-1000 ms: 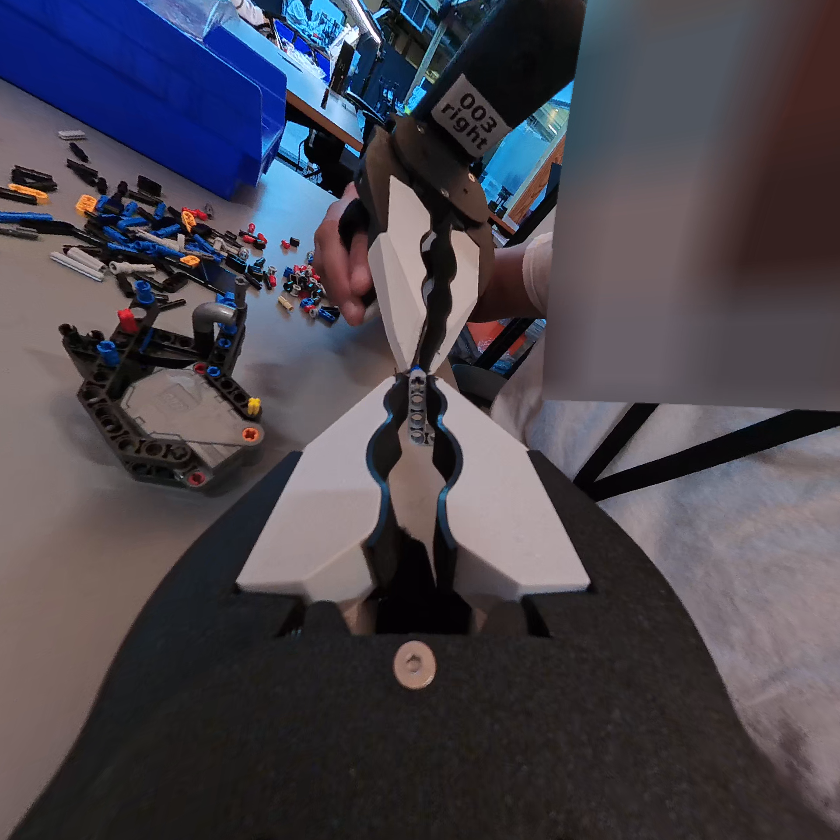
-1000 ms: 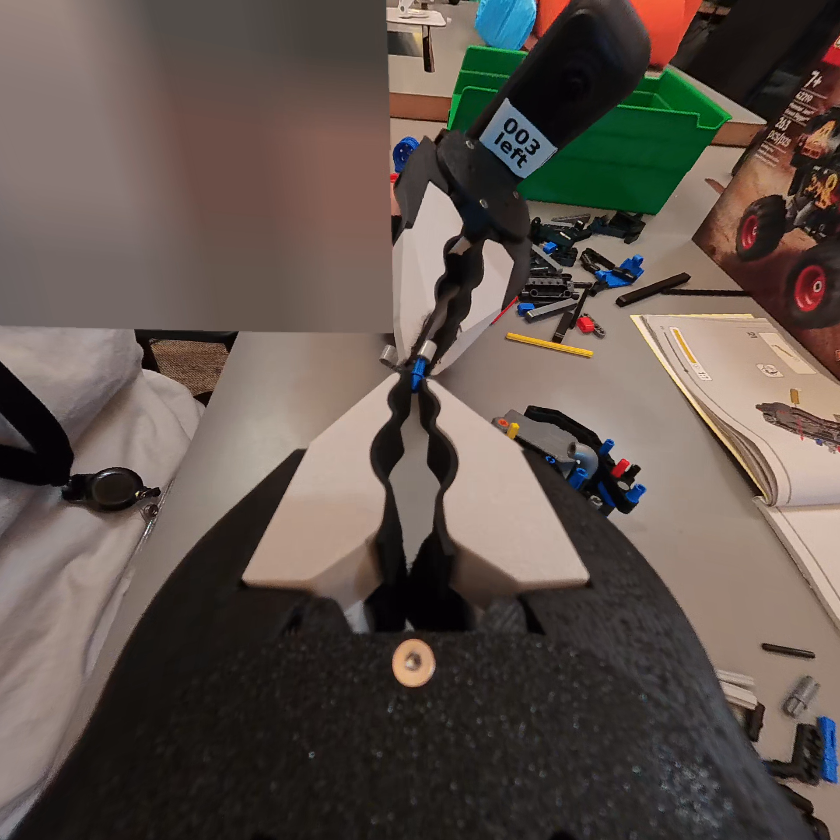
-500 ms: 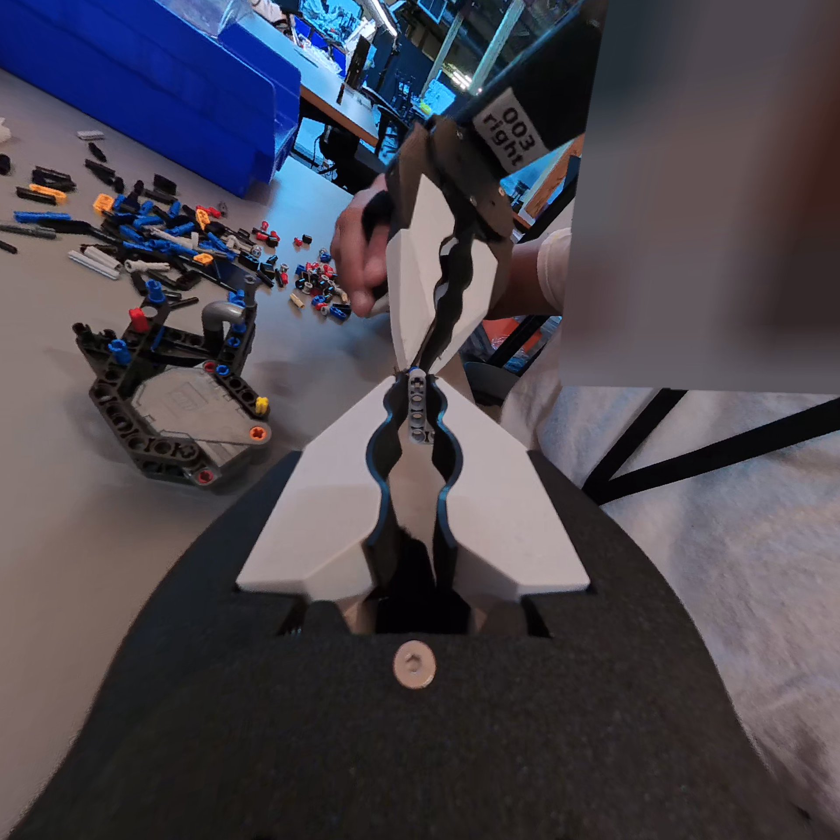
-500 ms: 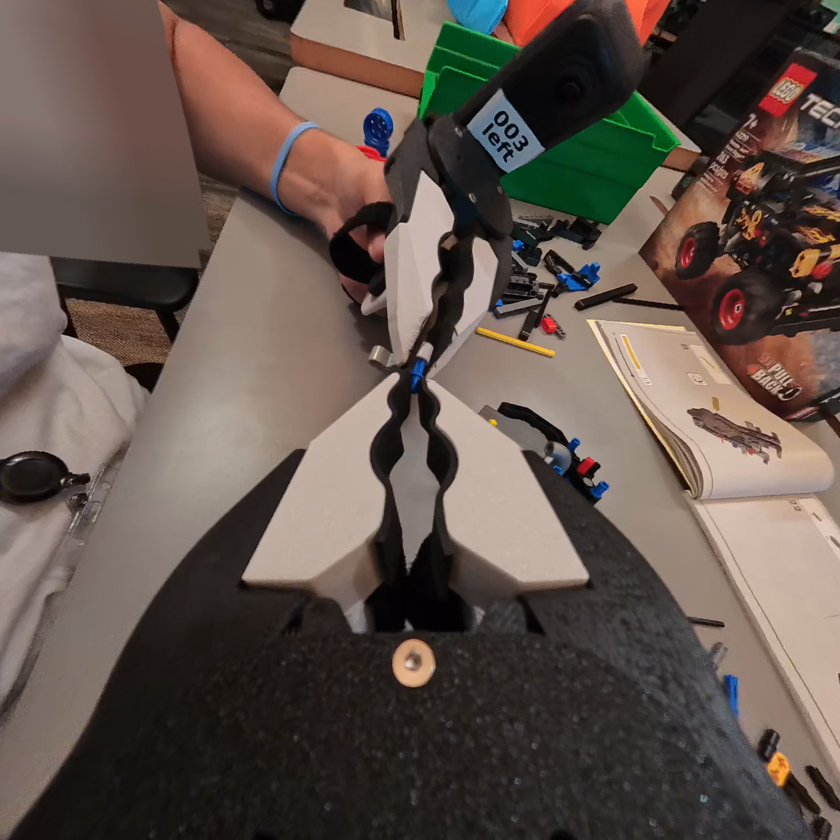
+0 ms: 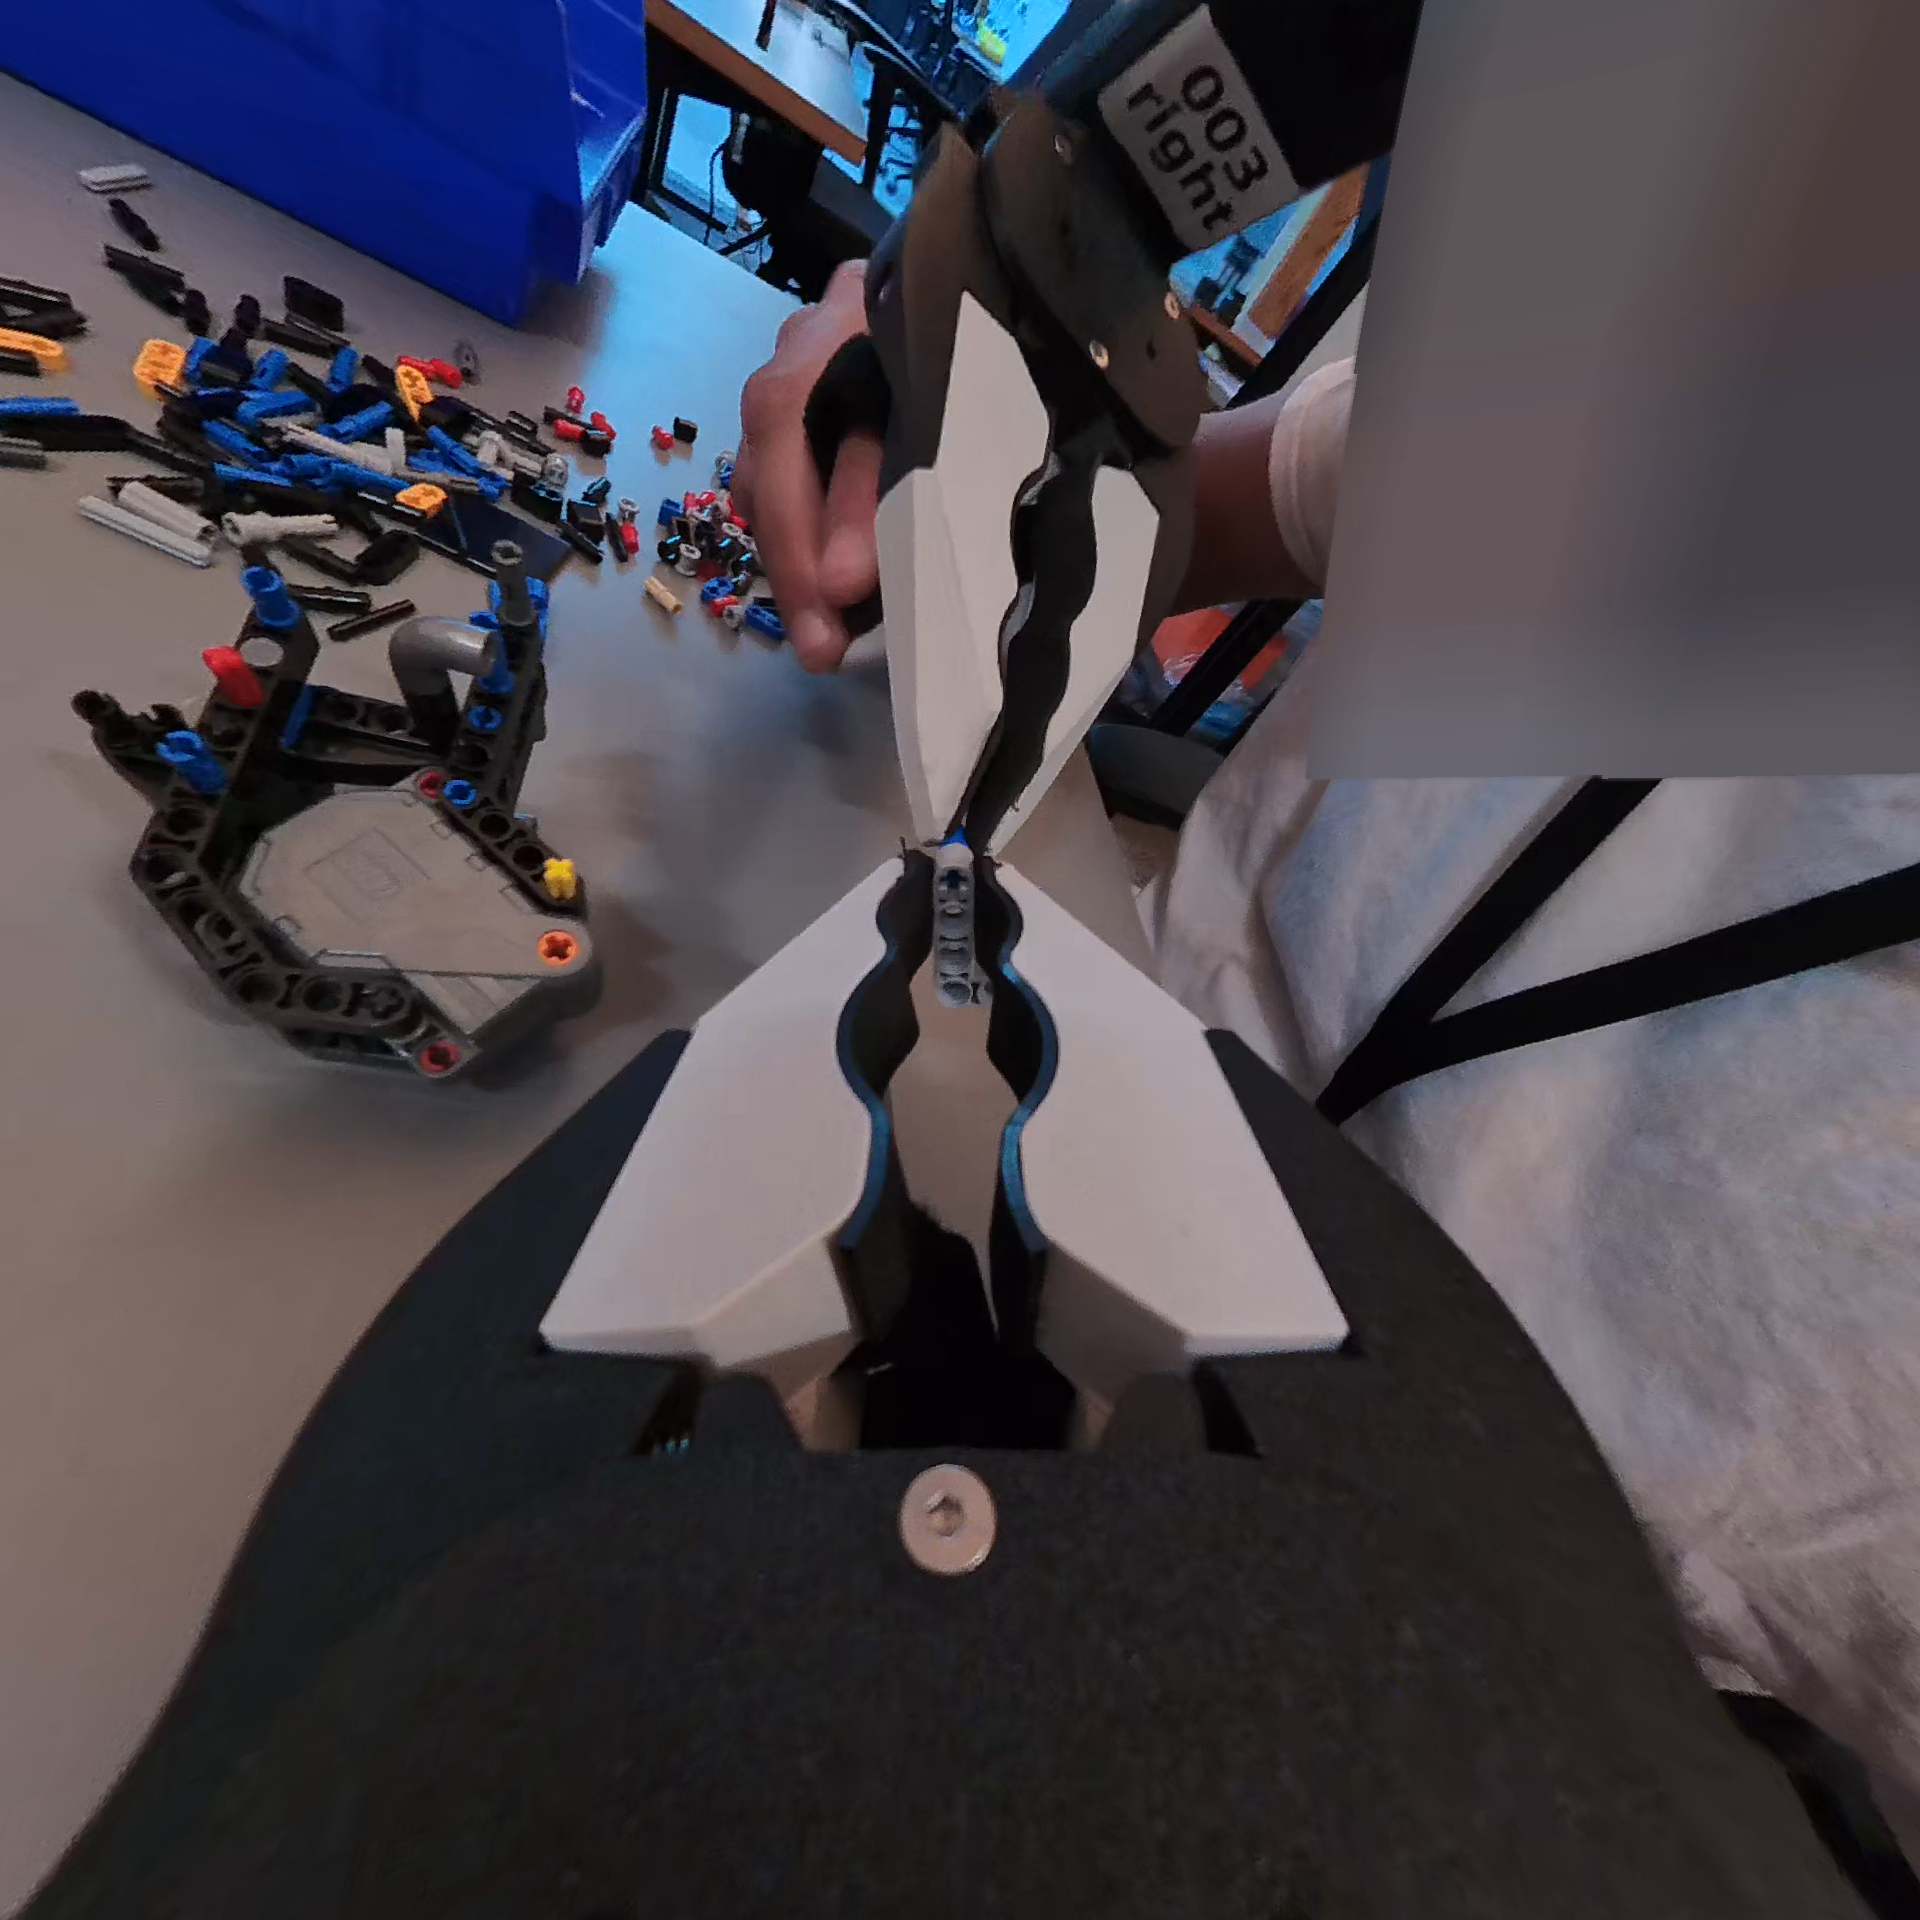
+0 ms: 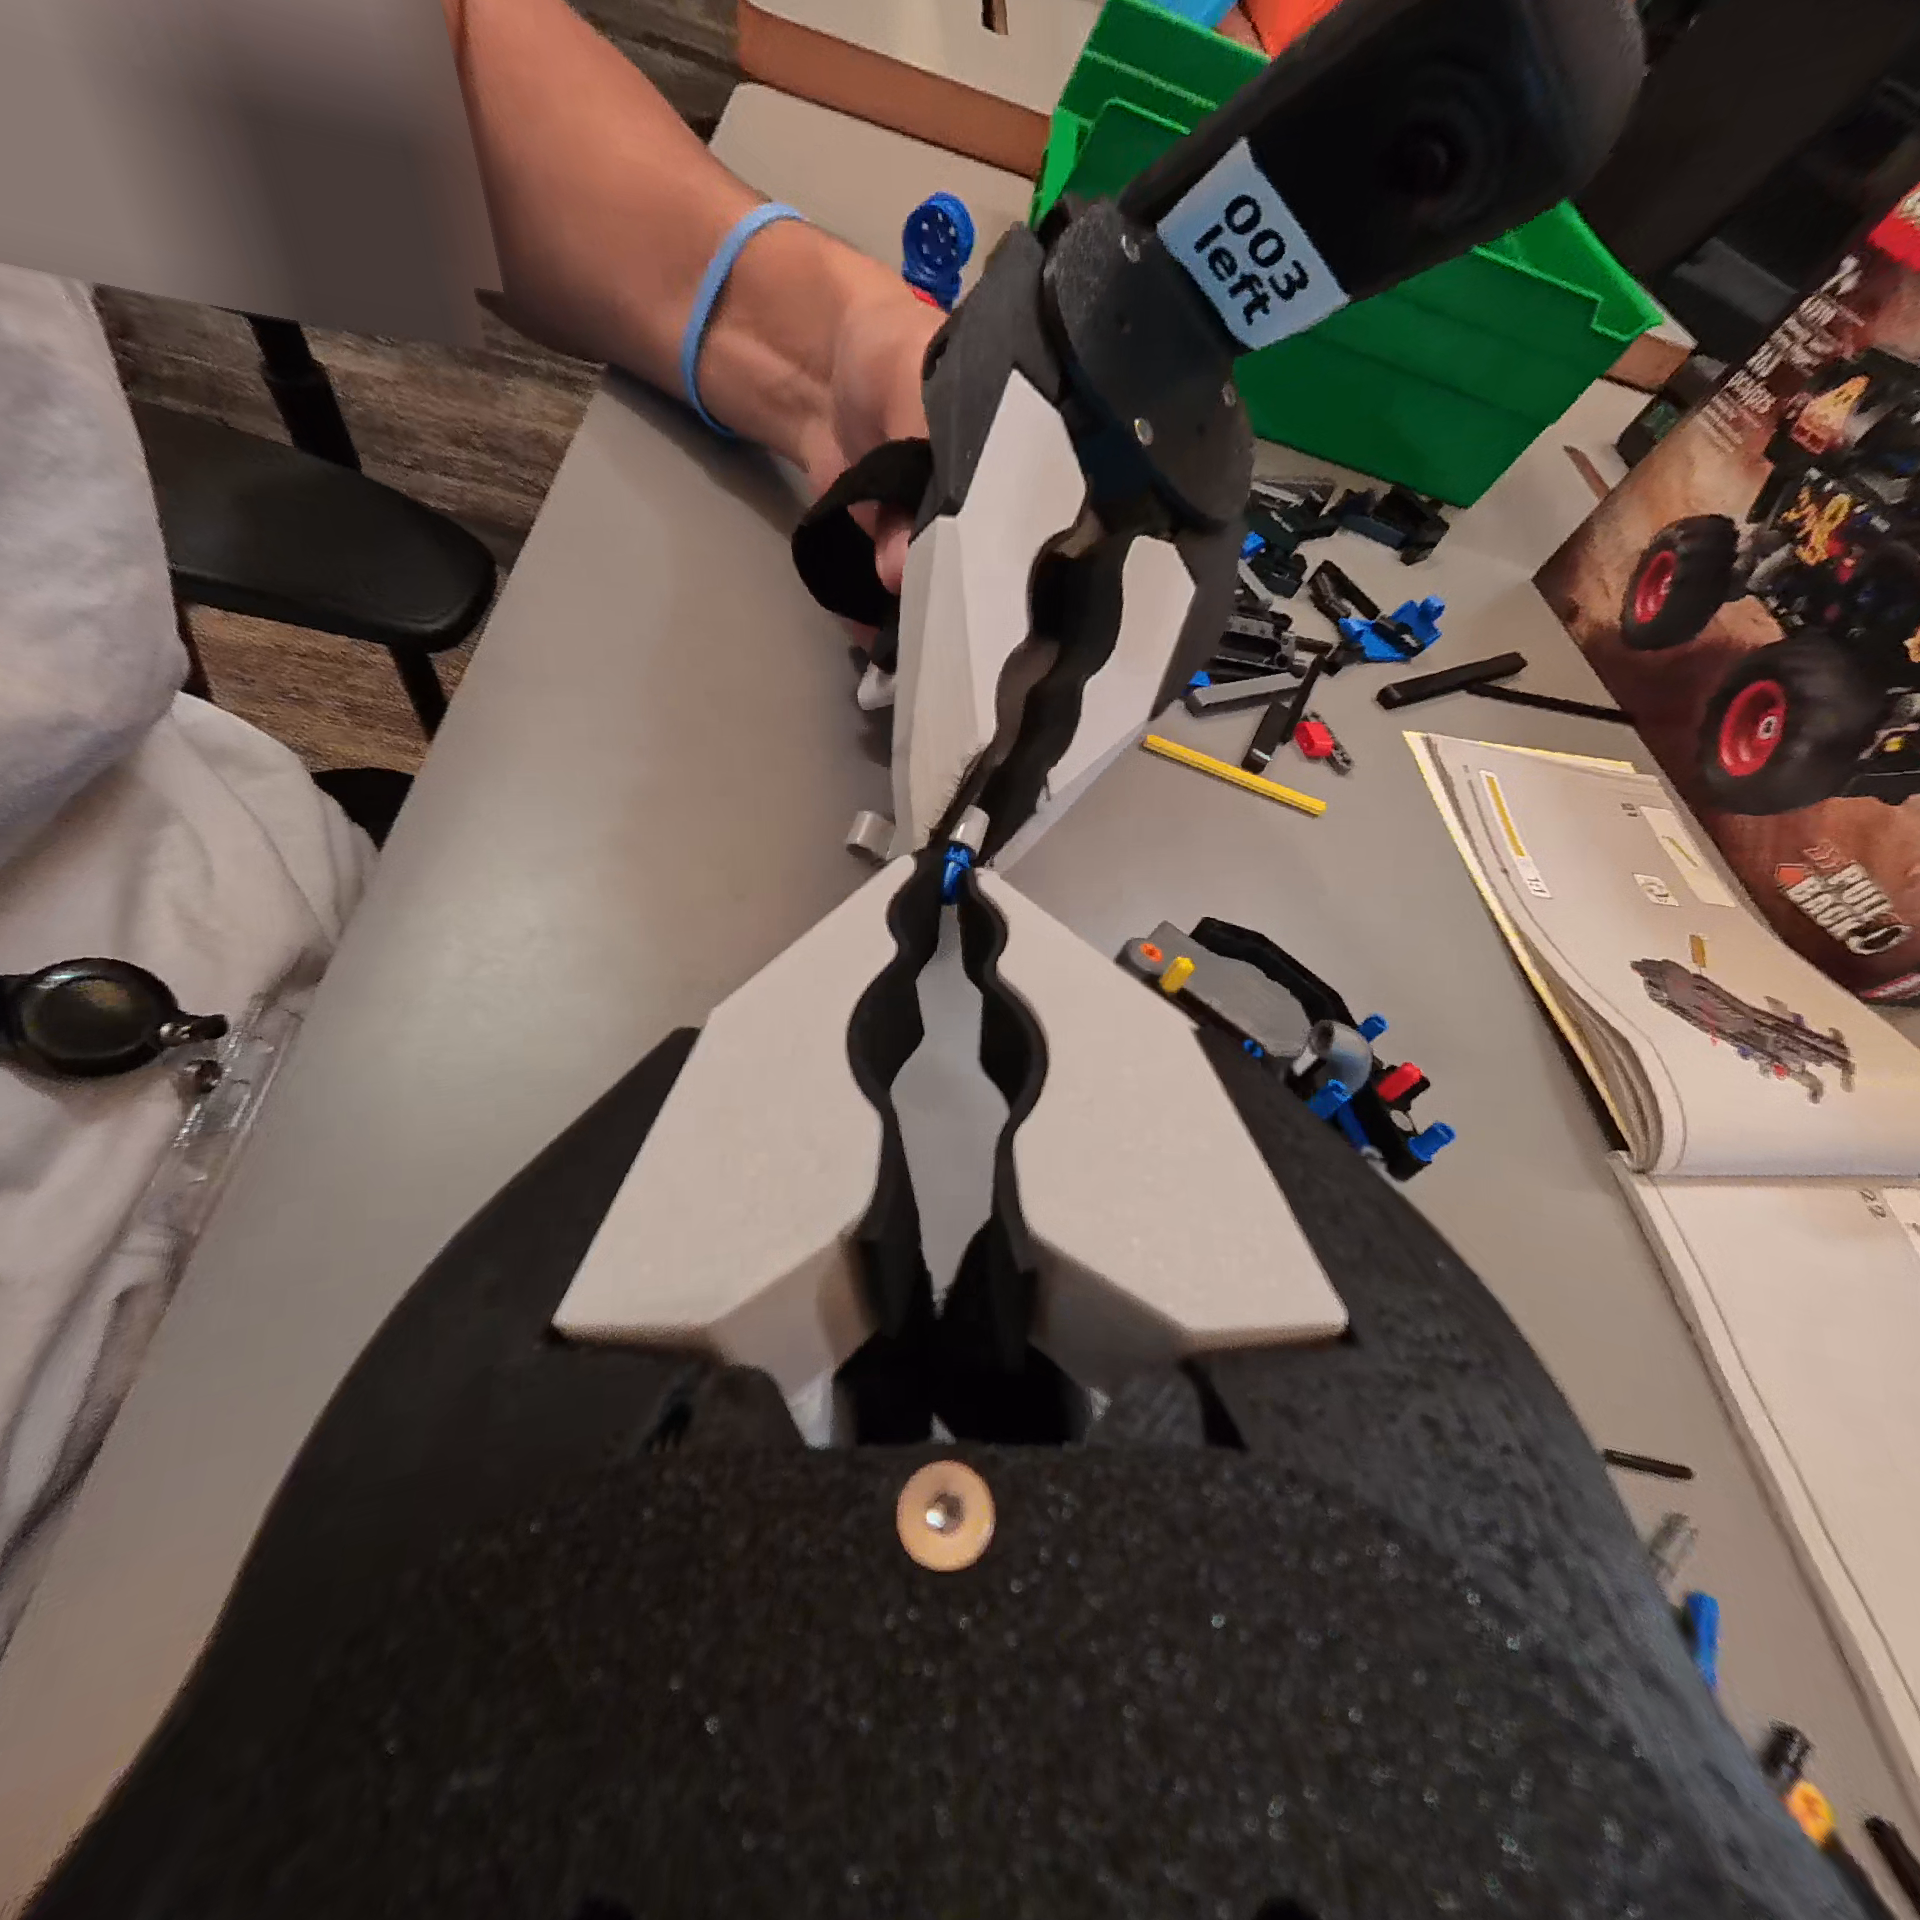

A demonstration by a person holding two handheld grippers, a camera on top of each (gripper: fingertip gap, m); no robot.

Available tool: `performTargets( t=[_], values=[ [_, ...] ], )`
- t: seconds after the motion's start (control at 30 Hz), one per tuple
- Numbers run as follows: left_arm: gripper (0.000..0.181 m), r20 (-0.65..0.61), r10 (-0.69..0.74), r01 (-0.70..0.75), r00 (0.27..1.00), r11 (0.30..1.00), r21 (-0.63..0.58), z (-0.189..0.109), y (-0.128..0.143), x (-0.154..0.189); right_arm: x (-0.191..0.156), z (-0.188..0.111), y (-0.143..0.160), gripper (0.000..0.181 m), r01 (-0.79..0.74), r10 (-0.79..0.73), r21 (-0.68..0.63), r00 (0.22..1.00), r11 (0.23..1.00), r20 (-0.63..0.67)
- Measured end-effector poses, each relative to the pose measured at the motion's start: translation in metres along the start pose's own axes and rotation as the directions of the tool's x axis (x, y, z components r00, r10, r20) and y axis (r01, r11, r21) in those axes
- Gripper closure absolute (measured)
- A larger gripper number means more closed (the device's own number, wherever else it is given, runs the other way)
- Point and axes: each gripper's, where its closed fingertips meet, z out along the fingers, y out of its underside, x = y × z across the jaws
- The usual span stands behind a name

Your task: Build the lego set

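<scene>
In the left wrist view, the left gripper (image 5: 951,883) has its jaws pressed in on a short grey Technic beam (image 5: 954,940), which lies with its long axis straight along the fingers, its row of holes facing the camera and its far end just at the tips. Meeting it tip to tip from beyond is the right gripper (image 5: 961,821), which pinches a small blue pin (image 6: 951,871) at the very end of its jaws. The pin points along the fingers toward the beam's end hole, so the coming push looks to be straight ahead along that shared line. Whether the pin is already seated in the hole cannot be told. Both tools are held in the air near the person's body, the left angled down from above in the right wrist view, the hands (image 6: 831,395) gripping the handles. Farther out on the grey table (image 5: 125,1195) lies the partly built black chassis (image 5: 343,831), then the loose parts (image 5: 312,457).
</scene>
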Motion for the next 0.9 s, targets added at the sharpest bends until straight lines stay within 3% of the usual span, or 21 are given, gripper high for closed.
performTargets(
  t=[0.1, 0.2, 0.27, 0.33, 0.4, 0.47, 0.6, 0.83, 0.9],
  values=[
    [0.175, 0.047, 0.057, -0.057, 0.997, 0.998, 0.01, 0.002, -0.003, -0.002, 0.002, -0.005, 0.001, 0.177, -0.038, 0.037, 0.053, 0.999, 0.998, 0.014],
    [0.176, 0.243, 0.3, -0.303, 0.923, 0.953, -0.025, -0.001, -0.009, -0.012, 0.013, -0.009, 0.007, 0.169, -0.191, 0.188, 0.065, 0.981, 0.979, 0.044],
    [0.176, 0.435, 0.49, -0.487, 0.756, 0.864, -0.126, -0.01, -0.016, -0.026, 0.019, -0.008, 0.01, 0.158, -0.33, 0.324, 0.057, 0.942, 0.942, 0.091],
    [0.176, 0.543, 0.651, -0.601, 0.531, 0.741, -0.3, -0.017, -0.019, -0.037, 0.028, -0.004, 0.009, 0.152, -0.461, 0.454, 0.068, 0.886, 0.885, 0.094],
    [0.176, 0.572, 0.749, -0.63, 0.335, 0.629, -0.454, -0.021, -0.02, -0.046, 0.036, 0.0, 0.001, 0.149, -0.542, 0.534, 0.11, 0.84, 0.833, 0.091],
    [0.176, 0.582, 0.789, -0.616, 0.196, 0.561, -0.553, -0.025, -0.02, -0.053, 0.044, 0.002, -0.003, 0.156, -0.539, 0.54, 0.143, 0.841, 0.83, 0.034],
    [0.175, 0.613, 0.781, -0.597, 0.122, 0.551, -0.583, -0.029, -0.024, -0.055, 0.051, 0.006, 0.002, 0.159, -0.464, 0.478, 0.131, 0.872, 0.876, -0.103],
    [0.176, 0.608, 0.793, -0.573, -0.042, 0.48, -0.665, -0.033, -0.031, -0.054, 0.052, 0.01, 0.0, 0.16, -0.518, 0.532, 0.143, 0.844, 0.843, -0.077],
    [0.176, 0.612, 0.789, -0.569, -0.053, 0.48, -0.668, -0.033, -0.032, -0.054, 0.054, 0.01, -0.001, 0.161, -0.523, 0.538, 0.154, 0.839, 0.838, -0.082]
  ],
)
